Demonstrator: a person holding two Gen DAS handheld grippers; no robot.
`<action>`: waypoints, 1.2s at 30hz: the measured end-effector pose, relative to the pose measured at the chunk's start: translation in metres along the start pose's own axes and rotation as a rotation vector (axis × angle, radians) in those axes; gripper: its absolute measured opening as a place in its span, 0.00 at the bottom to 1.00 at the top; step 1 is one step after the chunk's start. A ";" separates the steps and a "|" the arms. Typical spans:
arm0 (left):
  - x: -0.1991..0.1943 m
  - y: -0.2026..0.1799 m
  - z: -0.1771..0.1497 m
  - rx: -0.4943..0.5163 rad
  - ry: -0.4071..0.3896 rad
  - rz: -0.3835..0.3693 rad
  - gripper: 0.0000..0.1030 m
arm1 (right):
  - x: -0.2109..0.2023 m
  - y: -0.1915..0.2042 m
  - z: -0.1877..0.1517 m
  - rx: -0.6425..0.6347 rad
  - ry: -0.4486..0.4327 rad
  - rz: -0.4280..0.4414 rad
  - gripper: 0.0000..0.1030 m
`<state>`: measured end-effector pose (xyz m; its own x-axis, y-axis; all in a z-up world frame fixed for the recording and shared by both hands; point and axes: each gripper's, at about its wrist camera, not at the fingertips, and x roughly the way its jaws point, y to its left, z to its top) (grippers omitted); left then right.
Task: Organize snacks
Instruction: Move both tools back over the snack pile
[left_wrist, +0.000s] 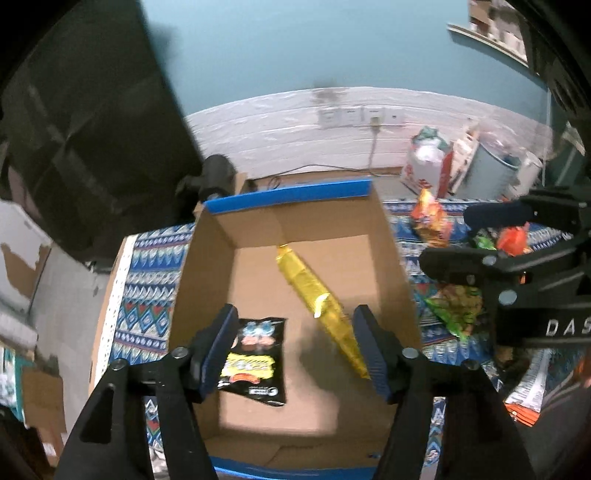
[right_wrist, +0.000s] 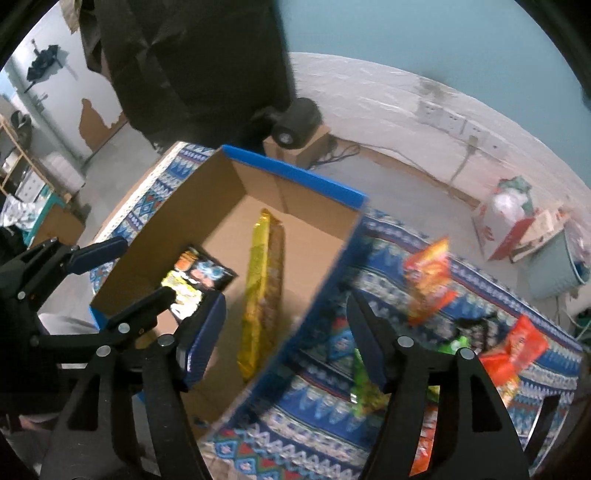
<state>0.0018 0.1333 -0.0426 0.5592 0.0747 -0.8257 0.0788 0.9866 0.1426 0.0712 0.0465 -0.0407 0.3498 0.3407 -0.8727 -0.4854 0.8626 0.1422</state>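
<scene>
An open cardboard box (left_wrist: 207, 273) with blue rims stands on the patterned cloth (left_wrist: 140, 295). In it lie a long yellow snack pack (left_wrist: 317, 295) and a black snack bag (left_wrist: 258, 362). My left gripper (left_wrist: 295, 347) hangs open and empty above the box. My right gripper (right_wrist: 284, 339) is open and empty over the box's right wall (right_wrist: 317, 295). It also shows in the left wrist view (left_wrist: 461, 240). The yellow pack (right_wrist: 262, 288) and the black bag (right_wrist: 199, 277) show in the right wrist view. On the cloth lie an orange bag (right_wrist: 428, 280), a green bag (right_wrist: 364, 384) and a red-orange bag (right_wrist: 517, 350).
A dark camera-like device (right_wrist: 295, 118) on a small carton stands behind the table. A red-white box (left_wrist: 428, 166) and a grey bin (left_wrist: 495, 170) stand by the wall. A big dark sheet (left_wrist: 92, 129) hangs at the left.
</scene>
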 end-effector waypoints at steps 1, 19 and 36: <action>-0.001 -0.004 0.001 0.010 -0.004 -0.005 0.66 | -0.004 -0.005 -0.002 0.003 -0.006 -0.008 0.66; 0.007 -0.102 0.014 0.184 0.023 -0.122 0.67 | -0.055 -0.109 -0.072 0.137 -0.019 -0.129 0.70; 0.047 -0.169 0.018 0.322 0.114 -0.157 0.67 | -0.041 -0.218 -0.155 0.357 0.103 -0.229 0.70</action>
<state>0.0292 -0.0323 -0.0954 0.4255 -0.0407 -0.9040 0.4218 0.8928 0.1584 0.0381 -0.2131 -0.1086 0.3258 0.1020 -0.9399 -0.0909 0.9929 0.0762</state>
